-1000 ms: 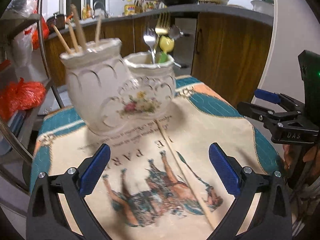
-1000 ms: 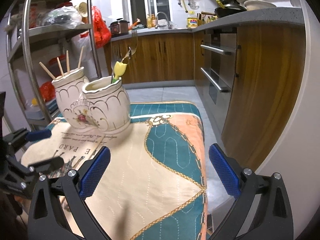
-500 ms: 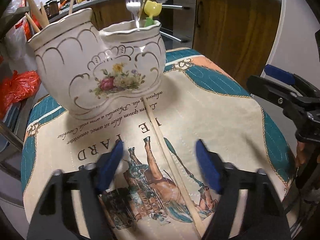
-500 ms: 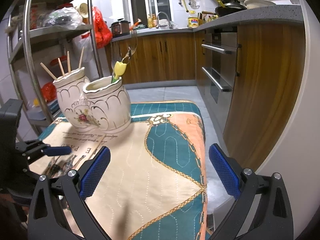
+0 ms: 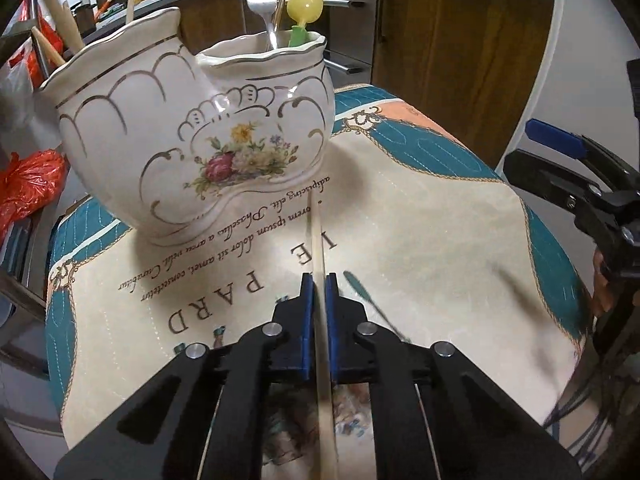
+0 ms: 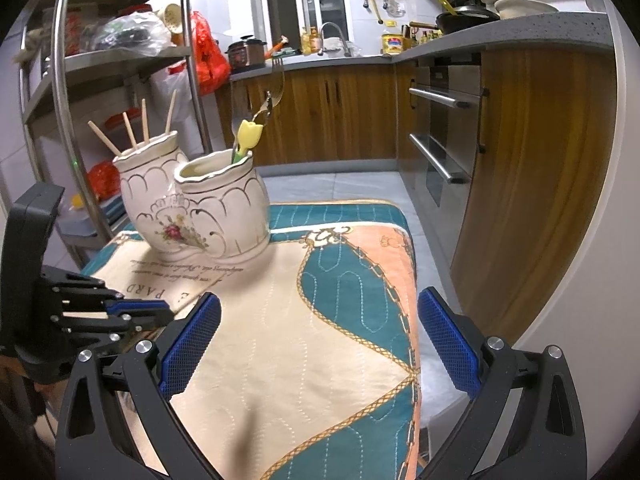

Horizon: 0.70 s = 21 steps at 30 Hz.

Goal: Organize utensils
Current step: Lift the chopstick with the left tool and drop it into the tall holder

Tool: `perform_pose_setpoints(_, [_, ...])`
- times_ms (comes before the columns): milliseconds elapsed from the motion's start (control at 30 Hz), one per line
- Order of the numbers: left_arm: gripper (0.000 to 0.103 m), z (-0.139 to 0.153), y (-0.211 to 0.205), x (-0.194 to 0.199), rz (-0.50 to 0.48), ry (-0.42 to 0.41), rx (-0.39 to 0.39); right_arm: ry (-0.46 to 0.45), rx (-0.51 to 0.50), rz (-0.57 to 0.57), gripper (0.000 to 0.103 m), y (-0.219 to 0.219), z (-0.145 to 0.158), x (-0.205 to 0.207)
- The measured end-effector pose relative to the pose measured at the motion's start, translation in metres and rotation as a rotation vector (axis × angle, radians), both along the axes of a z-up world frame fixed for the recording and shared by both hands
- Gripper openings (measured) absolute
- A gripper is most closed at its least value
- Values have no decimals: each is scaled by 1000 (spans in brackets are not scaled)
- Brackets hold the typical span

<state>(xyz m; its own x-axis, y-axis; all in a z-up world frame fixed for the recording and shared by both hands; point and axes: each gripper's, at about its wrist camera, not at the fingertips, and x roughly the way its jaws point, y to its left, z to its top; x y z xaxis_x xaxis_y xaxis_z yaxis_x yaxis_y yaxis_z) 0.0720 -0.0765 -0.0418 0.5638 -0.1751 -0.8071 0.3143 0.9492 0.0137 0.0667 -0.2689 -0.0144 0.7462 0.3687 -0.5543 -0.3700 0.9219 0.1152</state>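
My left gripper (image 5: 319, 286) is shut on a wooden chopstick (image 5: 316, 236) that lies along the printed cloth (image 5: 420, 240), its tip pointing at the holder. The white ceramic double holder (image 5: 192, 144) stands just beyond; its left cup holds several chopsticks (image 5: 60, 28), its right cup forks (image 5: 260, 0) and a yellow tulip-topped utensil (image 5: 305, 12). My right gripper (image 6: 318, 332) is open and empty above the cloth's right half; it shows at the right edge of the left wrist view (image 5: 560, 176). The holder (image 6: 192, 200) and left gripper (image 6: 132, 312) also show in the right wrist view.
The small table (image 6: 360, 216) ends close on the right, with grey floor beyond. A metal shelf rack (image 6: 64, 80) with bags stands at the left behind the holder. Wooden kitchen cabinets (image 6: 540, 160) and an oven front (image 6: 444, 136) line the right and back.
My left gripper has moved down and forward over the cloth and closed on the chopstick. The right gripper has stayed open and almost still.
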Motion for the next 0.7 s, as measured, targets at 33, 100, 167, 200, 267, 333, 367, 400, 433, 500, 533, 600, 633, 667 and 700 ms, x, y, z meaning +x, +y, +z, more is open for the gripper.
perform_pose_setpoints(33, [6, 1, 4, -2, -6, 5, -8, 0, 0, 1, 98, 0, 0, 0])
perform_pose_setpoints(100, [6, 3, 8, -4, -13, 0, -16, 1, 0, 2, 98, 1, -1, 0])
perform_pose_setpoints(167, [6, 9, 14, -9, -21, -17, -30, 2, -2, 4, 98, 2, -1, 0])
perform_pose_setpoints(200, [6, 11, 16, -11, -26, -27, -35, 2, -3, 6, 98, 2, -1, 0])
perform_pose_setpoints(267, [6, 21, 19, -19, -50, -71, -56, 1, -4, 9, 98, 3, 0, 0])
perform_pose_setpoints(333, [6, 33, 22, -29, -71, -126, -63, 2, 0, 10, 98, 4, 0, 0])
perform_pose_setpoints(367, [6, 41, 24, -37, -88, -175, -72, 4, 2, 10, 98, 3, 0, 0])
perform_pose_setpoints(400, [6, 48, 27, -43, -104, -219, -80, 5, 6, 10, 98, 4, 0, 0])
perform_pose_setpoints(433, [6, 54, 29, -50, -109, -264, -73, 4, 8, 10, 98, 4, 0, 0])
perform_pose_setpoints(500, [6, 65, 33, -58, -116, -342, -67, 6, 15, 11, 98, 5, 0, 1])
perform_pose_setpoints(533, [6, 69, 36, -61, -116, -377, -68, 10, 18, 15, 98, 7, 0, 1])
perform_pose_setpoints(600, [6, 80, 46, -65, -91, -449, -90, 13, 16, 23, 98, 11, 1, 3])
perform_pose_setpoints(633, [6, 84, 49, -64, -80, -469, -104, 12, 14, 26, 98, 12, 2, 3])
perform_pose_setpoints(667, [6, 91, 58, -64, -65, -514, -133, 9, 14, 30, 98, 14, 3, 3])
perform_pose_setpoints(700, [6, 97, 63, -64, -53, -547, -147, 6, 15, 35, 98, 16, 5, 4])
